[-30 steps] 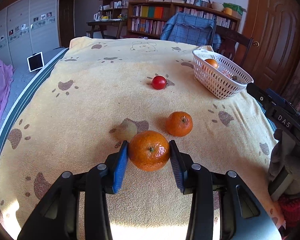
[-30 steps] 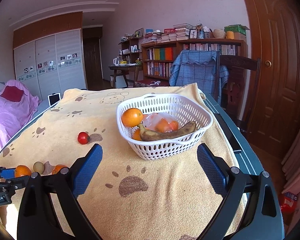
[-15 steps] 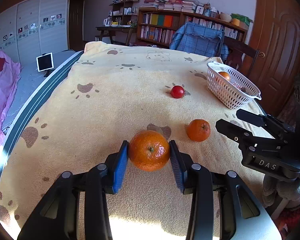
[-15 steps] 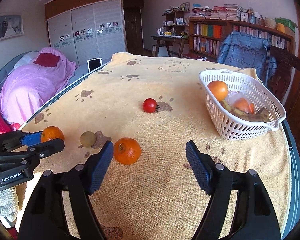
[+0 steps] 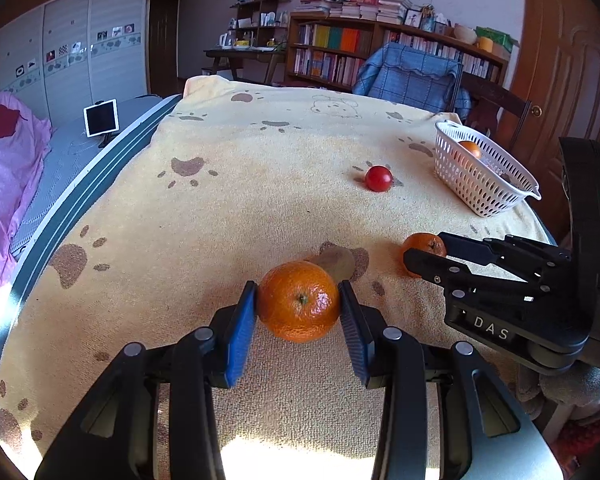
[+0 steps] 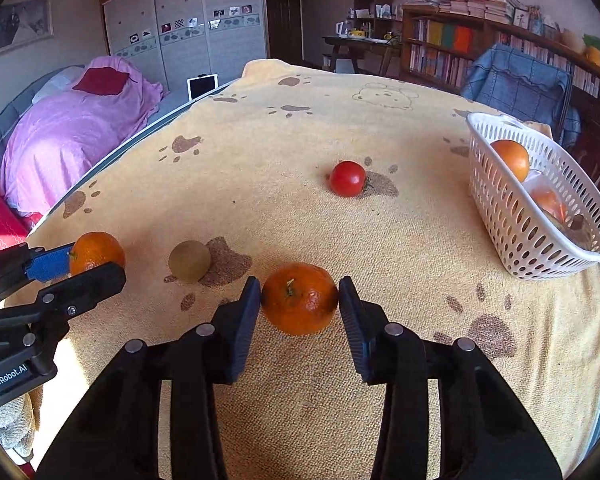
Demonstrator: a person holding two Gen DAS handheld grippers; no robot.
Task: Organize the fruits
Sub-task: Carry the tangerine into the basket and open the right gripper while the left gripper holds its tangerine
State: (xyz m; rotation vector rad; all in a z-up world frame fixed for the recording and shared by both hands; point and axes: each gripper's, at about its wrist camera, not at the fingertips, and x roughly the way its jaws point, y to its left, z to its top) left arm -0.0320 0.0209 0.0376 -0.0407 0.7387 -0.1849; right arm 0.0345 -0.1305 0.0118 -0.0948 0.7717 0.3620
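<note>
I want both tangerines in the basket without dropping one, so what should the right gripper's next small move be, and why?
Probably finish closing, then lift. The right gripper has its jaws closing around the second tangerine, which sits between the pads on the yellow blanket. The left gripper already clamps its own tangerine, and the white basket has room.

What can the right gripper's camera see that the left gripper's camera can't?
Only the right view shows the framed picture on the wall and the basket's bagged fruit. Only the left view shows the door knob. Both show the tomato, kiwi, basket, and two tangerines: one clamped in the left gripper, the other between the right gripper's closing jaws.
</note>
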